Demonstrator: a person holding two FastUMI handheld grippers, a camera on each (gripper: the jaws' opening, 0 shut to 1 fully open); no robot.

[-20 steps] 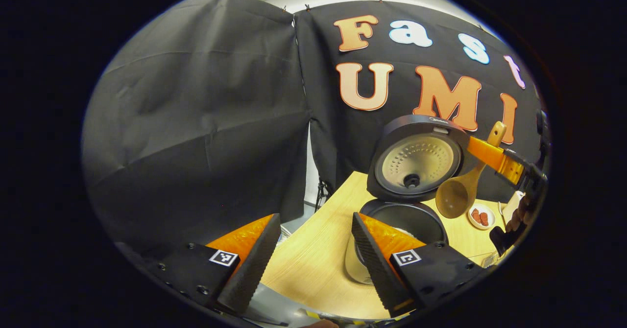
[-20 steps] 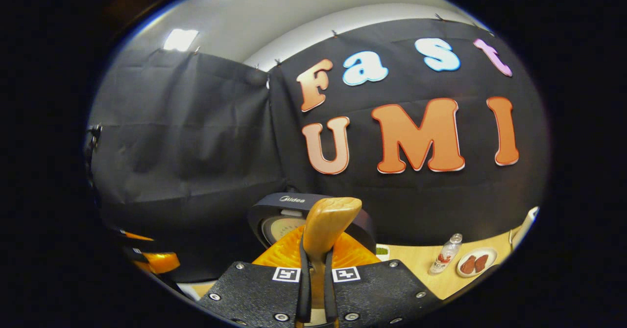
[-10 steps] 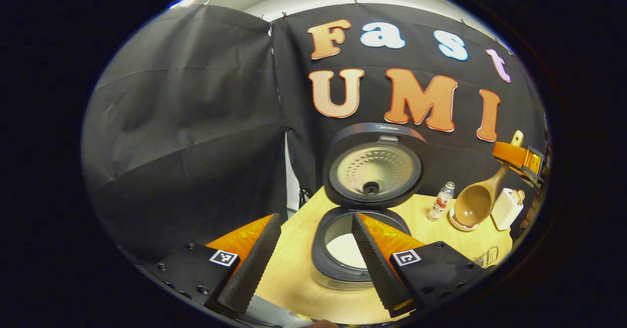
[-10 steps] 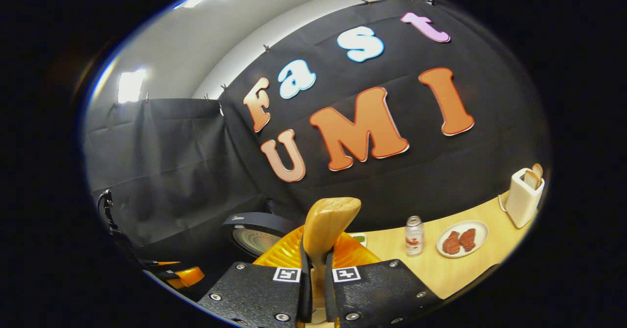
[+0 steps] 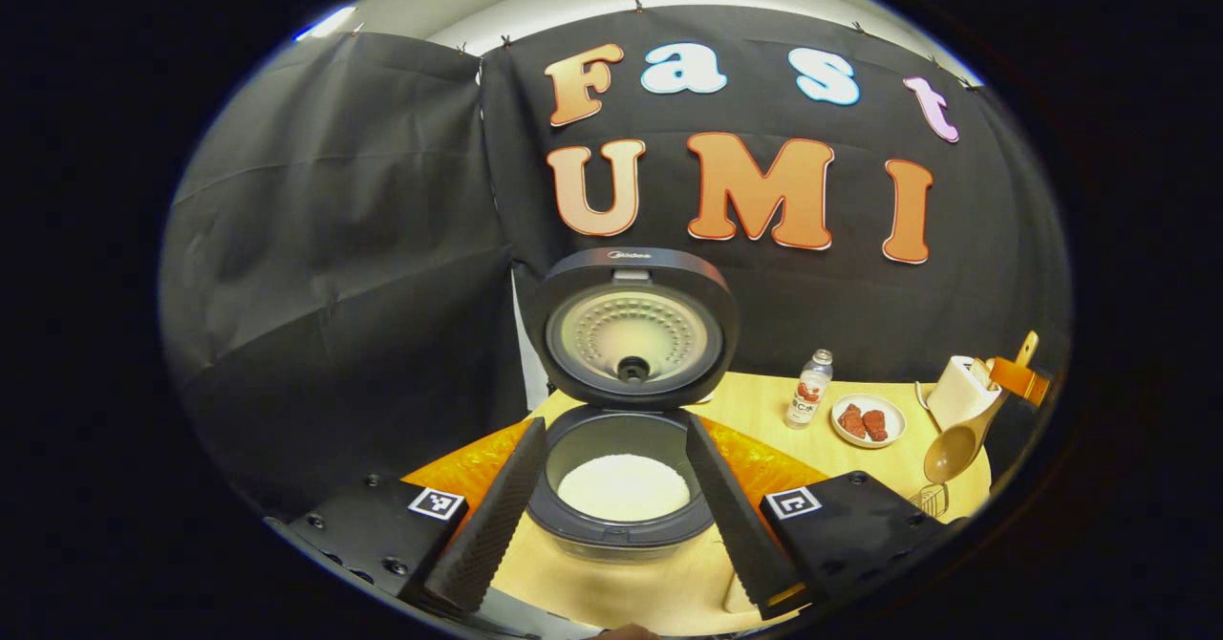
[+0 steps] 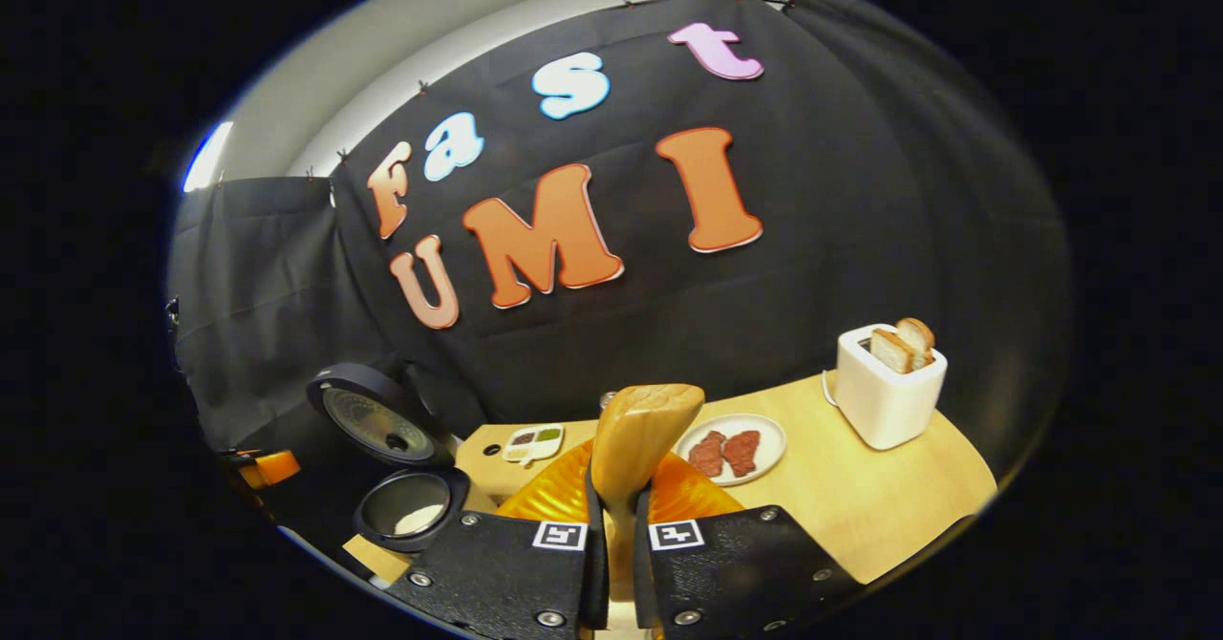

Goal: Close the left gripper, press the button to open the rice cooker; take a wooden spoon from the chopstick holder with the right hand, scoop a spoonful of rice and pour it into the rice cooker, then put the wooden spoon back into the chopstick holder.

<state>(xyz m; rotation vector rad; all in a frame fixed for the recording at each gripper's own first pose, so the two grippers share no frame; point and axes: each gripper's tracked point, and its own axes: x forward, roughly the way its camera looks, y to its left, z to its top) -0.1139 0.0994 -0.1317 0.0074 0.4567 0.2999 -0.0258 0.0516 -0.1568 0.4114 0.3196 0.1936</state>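
Observation:
The dark rice cooker (image 5: 659, 532) stands open on the wooden table, its lid (image 5: 635, 332) upright and white rice (image 5: 623, 487) inside. My left gripper (image 5: 613, 424) is open, one finger either side of the pot and nearer than it, holding nothing. At the far right my right gripper (image 5: 1019, 378) hangs the wooden spoon (image 5: 954, 447) bowl-down over a wire chopstick holder (image 5: 933, 499); the bowl looks empty. In the right gripper view my right gripper (image 6: 616, 480) is shut on the spoon's handle (image 6: 642, 430), and the cooker (image 6: 406, 511) lies low on the left.
On the table behind stand a small bottle (image 5: 809, 390), a plate of meat pieces (image 6: 764, 449), a white toaster with bread (image 6: 889, 387) and a small condiment dish (image 6: 533, 442). The black cloth wall closes the back and left.
My right gripper has carried the spoon away from over the cooker, rightward and down toward the table's right end. The left gripper view has swung so that the cooker now sits centred between its fingers.

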